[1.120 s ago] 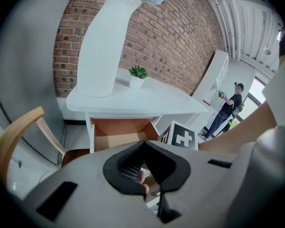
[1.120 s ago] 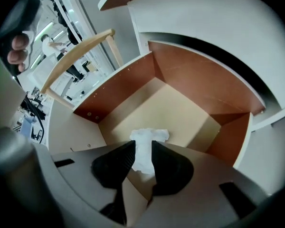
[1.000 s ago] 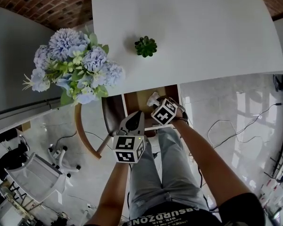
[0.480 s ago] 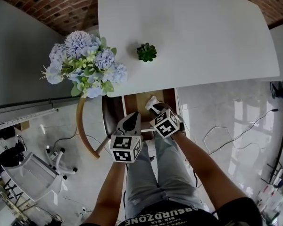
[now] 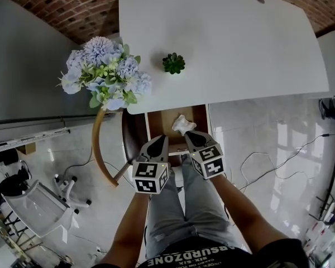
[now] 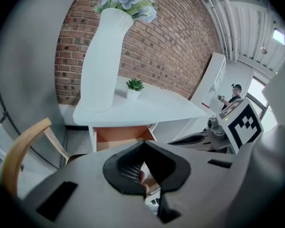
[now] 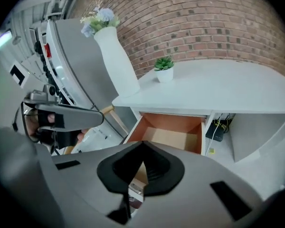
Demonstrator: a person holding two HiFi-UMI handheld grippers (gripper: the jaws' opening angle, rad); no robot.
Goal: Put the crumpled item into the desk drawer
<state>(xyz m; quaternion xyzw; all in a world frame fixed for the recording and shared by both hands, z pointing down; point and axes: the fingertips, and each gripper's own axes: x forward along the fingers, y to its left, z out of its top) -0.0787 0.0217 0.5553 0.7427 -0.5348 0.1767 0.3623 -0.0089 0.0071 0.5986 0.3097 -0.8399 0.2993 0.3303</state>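
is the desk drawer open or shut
Open: the orange wooden drawer juts out from under the white desk top, its inside exposed in the right gripper view.

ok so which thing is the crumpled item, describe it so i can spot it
Find the big white desk by the brick wall; under its near edge a wood-lined drawer stands pulled open. The crumpled item is the small white wad inside it, the only pale, wrinkled thing against the brown wood.

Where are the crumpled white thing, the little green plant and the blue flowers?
crumpled white thing (image 5: 182,124), head view, its middle.
little green plant (image 5: 173,63), head view, centre of its leaves.
blue flowers (image 5: 107,73), head view, middle of the bunch.
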